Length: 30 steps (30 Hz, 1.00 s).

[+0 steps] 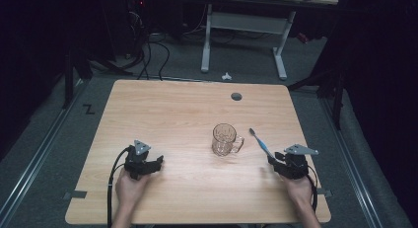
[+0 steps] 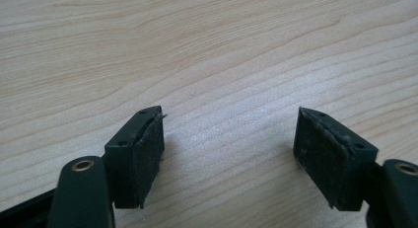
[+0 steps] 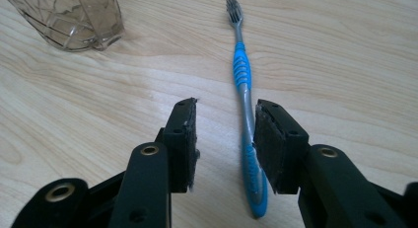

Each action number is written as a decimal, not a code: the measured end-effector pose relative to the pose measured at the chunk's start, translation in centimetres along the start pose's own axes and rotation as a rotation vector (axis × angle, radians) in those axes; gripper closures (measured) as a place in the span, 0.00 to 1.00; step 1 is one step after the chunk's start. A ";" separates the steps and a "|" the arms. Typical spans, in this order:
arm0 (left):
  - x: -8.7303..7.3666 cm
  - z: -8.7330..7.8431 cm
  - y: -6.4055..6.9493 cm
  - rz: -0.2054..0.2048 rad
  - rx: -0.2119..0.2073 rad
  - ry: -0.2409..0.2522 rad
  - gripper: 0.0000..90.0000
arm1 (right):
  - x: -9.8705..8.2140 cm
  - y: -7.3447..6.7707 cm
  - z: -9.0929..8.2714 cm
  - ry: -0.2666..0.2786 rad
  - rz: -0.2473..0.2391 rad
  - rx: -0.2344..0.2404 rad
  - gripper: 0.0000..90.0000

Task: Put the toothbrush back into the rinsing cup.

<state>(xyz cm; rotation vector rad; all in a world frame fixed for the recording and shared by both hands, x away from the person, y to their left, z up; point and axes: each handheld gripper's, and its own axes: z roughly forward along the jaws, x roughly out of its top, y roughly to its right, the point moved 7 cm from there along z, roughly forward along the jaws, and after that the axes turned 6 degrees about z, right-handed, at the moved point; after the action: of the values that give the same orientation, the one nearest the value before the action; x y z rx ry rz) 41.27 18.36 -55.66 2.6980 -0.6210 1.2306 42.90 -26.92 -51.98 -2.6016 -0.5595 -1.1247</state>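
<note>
Toothbrush point(image 3: 243, 75): blue and grey, slim, lying flat on the table point(image 1: 162, 109), right of the mug point(image 1: 225, 139) and near it but apart. Bristled head point(image 3: 233, 6) pointing away, toward the far side; grey neck, blue ribbed grip mid-handle, blue tail end nearest. In the high view point(image 1: 260, 143), angled, head up-left, tail down-right. Rear of handle between the jaws of the right gripper point(image 3: 223, 134), hard against the right-hand pad, well clear of the left-hand one; not clamped. Bristles dark-tipped, looking upward or slightly sideways; hard to tell.
</note>
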 end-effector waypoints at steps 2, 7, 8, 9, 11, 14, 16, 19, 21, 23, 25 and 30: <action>0.0 0.0 0.0 -0.001 -0.001 0.000 0.31 | 0.4 0.2 -0.1 -0.010 -0.001 -0.002 0.68; 0.0 0.0 0.0 -0.002 -0.002 0.000 0.31 | 1.3 0.5 0.0 -0.036 -0.016 0.003 0.69; 0.0 0.0 0.0 -0.002 -0.002 -0.001 0.31 | 1.4 0.5 0.0 -0.037 -0.015 0.004 0.69; 0.0 0.0 0.0 -0.002 -0.002 -0.001 0.31 | 1.5 0.5 0.1 -0.047 -0.014 0.005 0.69; 0.0 0.0 0.0 -0.002 -0.002 -0.001 0.31 | 1.6 0.6 0.3 -0.061 -0.017 0.009 0.70; 0.0 0.0 0.0 -0.002 -0.001 0.000 0.31 | 2.0 0.7 0.5 -0.073 -0.018 0.016 0.70; 0.0 0.0 0.0 -0.002 -0.001 0.000 0.31 | 2.2 0.8 0.6 -0.072 -0.014 0.021 0.71; 0.0 0.0 0.0 -0.001 0.000 0.000 0.31 | 2.4 1.0 0.8 -0.094 -0.014 0.020 0.71; 0.0 0.0 0.0 -0.001 -0.001 0.000 0.31 | 2.6 1.0 0.9 -0.105 -0.023 0.014 0.70; 0.0 0.0 0.0 -0.002 -0.001 0.000 0.31 | 2.8 1.2 1.1 -0.117 -0.028 0.004 0.69; 0.0 0.0 0.0 -0.001 -0.001 0.000 0.31 | 3.0 1.4 1.2 -0.125 -0.031 -0.002 0.69; 0.0 0.0 0.0 -0.001 0.001 0.000 0.31 | 3.6 1.5 1.4 -0.141 -0.045 -0.003 0.69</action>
<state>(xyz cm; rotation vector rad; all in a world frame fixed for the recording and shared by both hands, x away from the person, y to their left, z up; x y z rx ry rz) 41.29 18.36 -55.66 2.6988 -0.6201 1.2302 46.77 -26.83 -50.38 -2.6992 -0.6490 -0.9602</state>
